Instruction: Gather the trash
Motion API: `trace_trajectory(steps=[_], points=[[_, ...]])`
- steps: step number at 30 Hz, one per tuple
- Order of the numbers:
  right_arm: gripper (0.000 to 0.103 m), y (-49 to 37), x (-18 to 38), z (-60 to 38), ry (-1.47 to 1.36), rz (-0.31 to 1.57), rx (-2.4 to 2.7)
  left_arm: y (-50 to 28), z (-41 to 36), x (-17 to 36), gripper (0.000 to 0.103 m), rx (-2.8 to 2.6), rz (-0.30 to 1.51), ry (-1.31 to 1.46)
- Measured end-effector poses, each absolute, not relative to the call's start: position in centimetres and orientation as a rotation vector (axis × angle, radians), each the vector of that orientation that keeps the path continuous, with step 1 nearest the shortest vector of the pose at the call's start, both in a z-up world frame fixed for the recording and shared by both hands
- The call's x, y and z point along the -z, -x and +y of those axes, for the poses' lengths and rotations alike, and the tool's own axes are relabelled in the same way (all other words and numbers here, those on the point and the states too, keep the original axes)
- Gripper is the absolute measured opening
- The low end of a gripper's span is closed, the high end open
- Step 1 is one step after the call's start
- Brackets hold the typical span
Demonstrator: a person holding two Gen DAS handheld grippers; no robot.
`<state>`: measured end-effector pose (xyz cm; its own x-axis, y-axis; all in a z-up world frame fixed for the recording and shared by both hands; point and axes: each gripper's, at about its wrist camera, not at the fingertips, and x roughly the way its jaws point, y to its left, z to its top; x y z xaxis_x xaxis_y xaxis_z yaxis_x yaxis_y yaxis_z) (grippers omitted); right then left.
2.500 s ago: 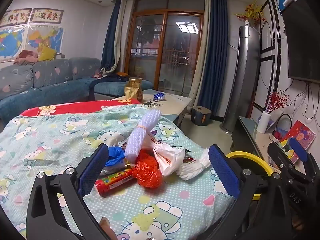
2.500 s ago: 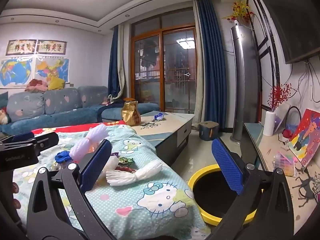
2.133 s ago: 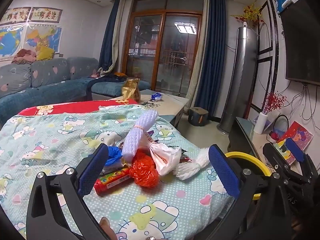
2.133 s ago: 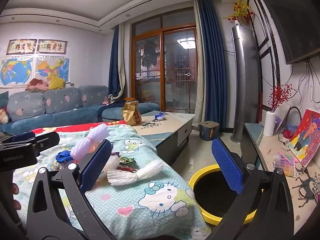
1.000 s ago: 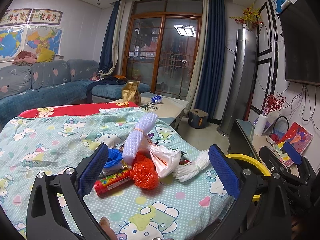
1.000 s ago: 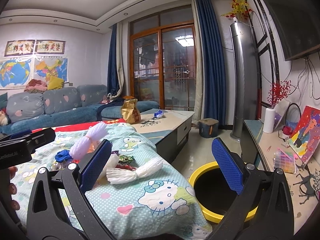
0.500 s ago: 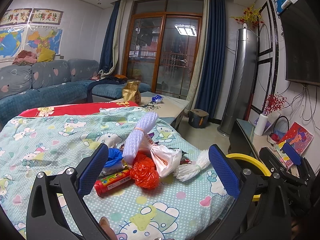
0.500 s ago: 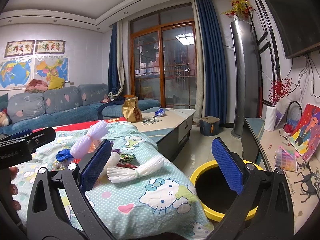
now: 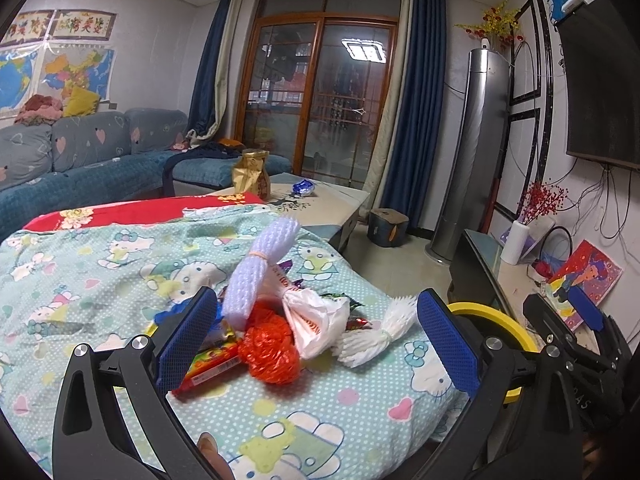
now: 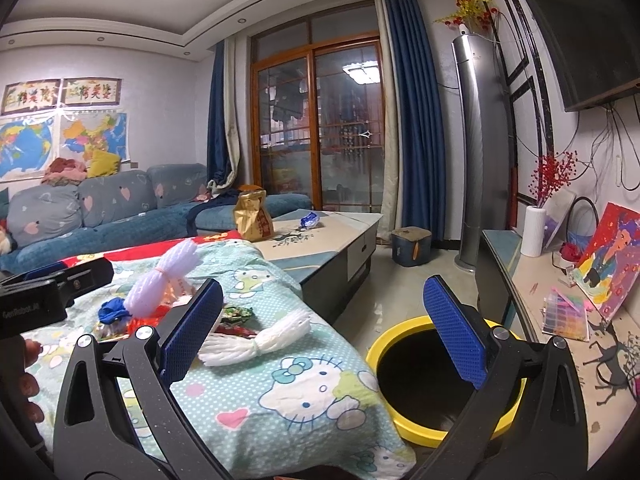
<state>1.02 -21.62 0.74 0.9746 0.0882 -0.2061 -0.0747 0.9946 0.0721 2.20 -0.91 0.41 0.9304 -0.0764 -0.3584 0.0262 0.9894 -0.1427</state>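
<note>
A pile of trash lies on the Hello Kitty cloth [image 9: 100, 272]: a crumpled red bag [image 9: 272, 350], a white plastic bag [image 9: 316, 316], a lilac foam net [image 9: 258, 268], a white foam net [image 9: 378, 334], a red wrapper [image 9: 212, 368] and a blue scrap [image 10: 113, 308]. My left gripper [image 9: 316, 340] is open and empty, hovering just short of the pile. My right gripper [image 10: 324, 328] is open and empty, between the white foam net [image 10: 256, 344] and the yellow-rimmed bin [image 10: 440, 376]. The bin's rim also shows in the left wrist view [image 9: 492, 316].
A coffee table [image 10: 328, 236] with a gold bag [image 10: 252, 220] and a blue wrapper [image 10: 310, 220] stands beyond the cloth. A blue sofa [image 9: 80, 168] runs along the left. A low TV cabinet [image 10: 532, 292] with pictures and a vase lines the right wall.
Almost nothing: both grippers stay open and drift slightly; the trash pile has not moved.
</note>
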Motion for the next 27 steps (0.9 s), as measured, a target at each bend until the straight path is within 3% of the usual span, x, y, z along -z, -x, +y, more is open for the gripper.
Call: trace_trajectory(steps=[13, 27], points=[[0.093, -4.0, -0.9, -24.4, -0.058, 0.276, 0.003, -7.3, -1.9, -1.2, 0.097, 0.062, 0.389, 0.114], [0.092, -10.4, 0.5, -22.2, -0.010, 0.455, -0.046, -13.0, 2.6, -1.9, 0.097, 0.002, 0.414, 0.150]])
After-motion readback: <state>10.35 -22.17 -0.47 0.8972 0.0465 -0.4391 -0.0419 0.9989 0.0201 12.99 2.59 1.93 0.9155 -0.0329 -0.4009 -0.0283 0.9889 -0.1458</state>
